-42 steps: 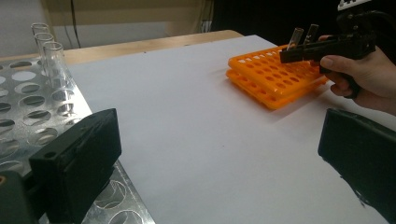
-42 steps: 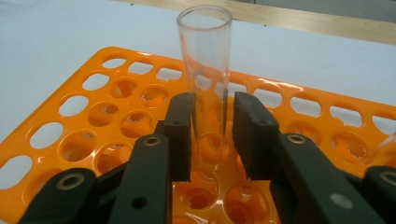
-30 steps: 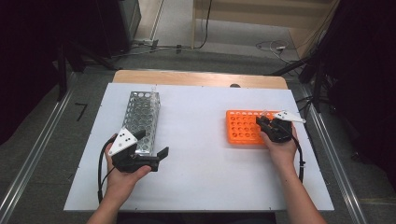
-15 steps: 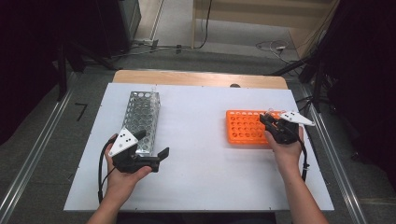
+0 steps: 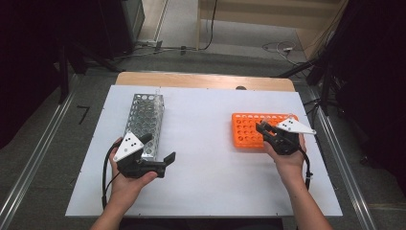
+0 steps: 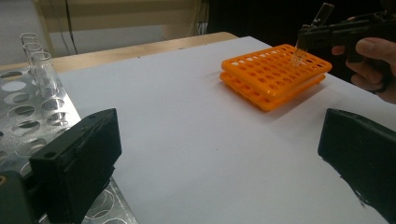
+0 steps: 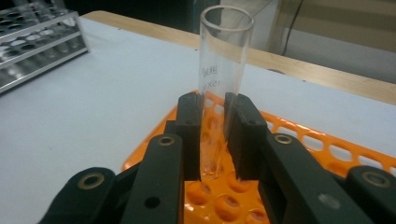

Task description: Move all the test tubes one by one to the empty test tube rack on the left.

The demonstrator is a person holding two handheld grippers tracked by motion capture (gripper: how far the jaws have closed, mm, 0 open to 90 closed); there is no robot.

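Right gripper (image 7: 212,140) was seen clamped on a clear glass tube (image 7: 223,70), held upright between the jaws. Compared with a second earlier, the right hand had been lifted and shifted slightly toward the table's right edge, so the tube's bottom was clear of the orange rack (image 5: 249,130) and hung just above its holes. Judged: tube had just been pulled out of the orange rack, and a carry to the metal rack (image 5: 143,120) was probably next. Left gripper (image 5: 155,153) had not been moved; its jaws were spread wide with nothing between them, resting near the metal rack's near end. A few tubes (image 6: 39,65) were already standing in the metal rack's far holes.
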